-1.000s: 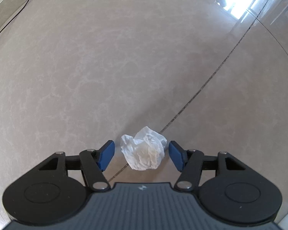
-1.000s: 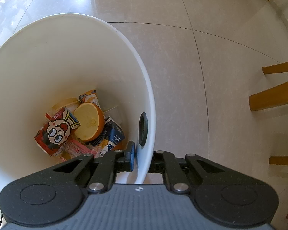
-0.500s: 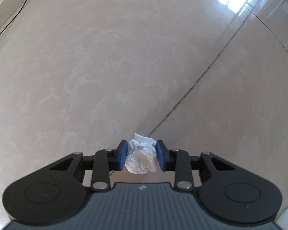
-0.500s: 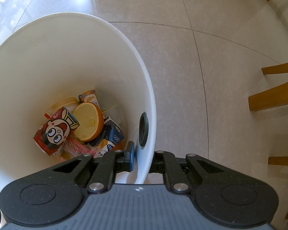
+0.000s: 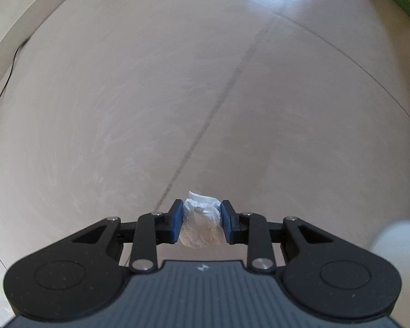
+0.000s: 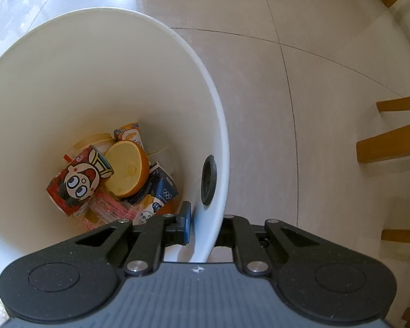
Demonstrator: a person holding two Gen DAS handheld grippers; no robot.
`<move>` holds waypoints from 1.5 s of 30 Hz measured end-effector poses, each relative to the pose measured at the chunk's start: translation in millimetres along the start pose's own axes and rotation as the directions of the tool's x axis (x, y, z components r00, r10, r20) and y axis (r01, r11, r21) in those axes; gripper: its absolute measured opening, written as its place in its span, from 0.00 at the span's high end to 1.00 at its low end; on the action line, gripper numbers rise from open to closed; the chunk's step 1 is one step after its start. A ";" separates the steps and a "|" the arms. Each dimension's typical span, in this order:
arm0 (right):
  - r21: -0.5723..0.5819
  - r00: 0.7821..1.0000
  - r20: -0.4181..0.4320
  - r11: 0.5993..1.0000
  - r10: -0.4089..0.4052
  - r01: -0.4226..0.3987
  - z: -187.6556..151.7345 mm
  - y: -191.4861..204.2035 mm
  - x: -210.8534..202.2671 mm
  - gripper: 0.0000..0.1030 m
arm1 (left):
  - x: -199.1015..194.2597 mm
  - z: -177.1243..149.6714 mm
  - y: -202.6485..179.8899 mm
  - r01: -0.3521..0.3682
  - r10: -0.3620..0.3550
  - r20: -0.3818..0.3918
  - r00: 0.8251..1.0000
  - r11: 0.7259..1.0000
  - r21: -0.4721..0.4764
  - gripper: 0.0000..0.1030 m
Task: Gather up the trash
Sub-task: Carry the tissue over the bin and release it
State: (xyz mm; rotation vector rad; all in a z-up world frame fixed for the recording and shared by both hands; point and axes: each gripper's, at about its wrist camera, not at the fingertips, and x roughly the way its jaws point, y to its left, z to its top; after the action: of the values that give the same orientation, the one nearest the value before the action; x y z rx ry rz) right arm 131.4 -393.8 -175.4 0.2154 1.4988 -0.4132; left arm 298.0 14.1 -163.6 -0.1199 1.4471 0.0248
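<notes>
1. Your left gripper (image 5: 201,224) has its blue pads (image 5: 176,221) pressed against both sides of a crumpled white paper wad (image 5: 201,225), which sits squeezed between them above the beige tiled floor (image 5: 123,109).
2. Your right gripper (image 6: 205,222) is clamped on the rim wall of the round white plastic bin (image 6: 101,63): one blue pad (image 6: 186,222) lies inside the wall, the other finger outside, where its pad is hidden.
3. The bin holds a hollowed orange half (image 6: 128,169), a red cartoon-printed snack cup (image 6: 78,181), a dark blue drink carton (image 6: 161,188) and pink wrappers (image 6: 113,210).
4. Yellow wooden furniture legs (image 6: 391,145) stand on the floor, well apart from the bin.
</notes>
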 end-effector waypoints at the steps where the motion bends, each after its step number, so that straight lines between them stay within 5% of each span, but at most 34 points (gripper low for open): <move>1: 0.005 1.000 -0.001 1.000 0.006 -0.006 -0.1 -0.9 0.0 0.87 | -9.6 -1.5 -7.9 0.005 -0.005 -0.001 1.000 0.999 0.032 0.73; 8: 0.044 0.999 -0.016 0.998 0.044 -0.043 1.3 -6.3 0.6 0.88 | -89.0 -20.2 -75.2 0.065 -0.071 0.006 0.997 0.946 0.316 0.73; 17: 0.057 0.998 -0.022 0.997 0.056 -0.054 3.2 -8.8 0.6 0.88 | -199.3 -45.8 -172.2 0.192 -0.245 0.009 0.970 0.780 0.595 0.73; 21: 0.064 0.998 -0.024 0.996 0.060 -0.059 3.8 -9.8 0.9 0.88 | -222.9 -60.3 -214.8 0.234 -0.316 -0.001 0.949 0.699 0.676 0.72; 25: 0.067 0.997 -0.022 0.996 0.067 -0.066 3.1 -11.5 -0.1 0.88 | -223.7 -73.6 -252.8 0.268 -0.356 -0.027 0.934 0.649 0.712 0.72; 32: 0.071 0.997 -0.021 0.995 0.077 -0.075 2.5 -14.8 -0.9 0.88 | -213.7 -90.0 -306.4 0.294 -0.374 -0.053 0.926 0.625 0.723 0.68; 35: 0.067 0.997 -0.018 0.995 0.079 -0.078 2.0 -15.9 -2.1 0.88 | -215.9 -88.2 -319.3 0.270 -0.356 -0.035 0.934 0.637 0.722 0.22; 36: 0.066 0.997 -0.016 0.995 0.080 -0.079 1.9 -15.9 -2.8 0.88 | -218.4 -87.3 -319.2 0.251 -0.355 -0.006 0.935 0.651 0.716 0.19; 45: 0.062 0.996 -0.005 0.994 0.089 -0.089 0.7 -17.7 -8.6 0.88 | -221.3 -86.7 -317.3 0.215 -0.342 0.029 0.939 0.651 0.728 0.18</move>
State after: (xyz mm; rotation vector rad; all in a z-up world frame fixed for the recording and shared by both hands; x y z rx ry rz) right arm 125.0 -409.0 -164.8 0.3321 1.4794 -0.3879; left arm 213.3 -297.3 66.5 0.3050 1.1643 -0.7790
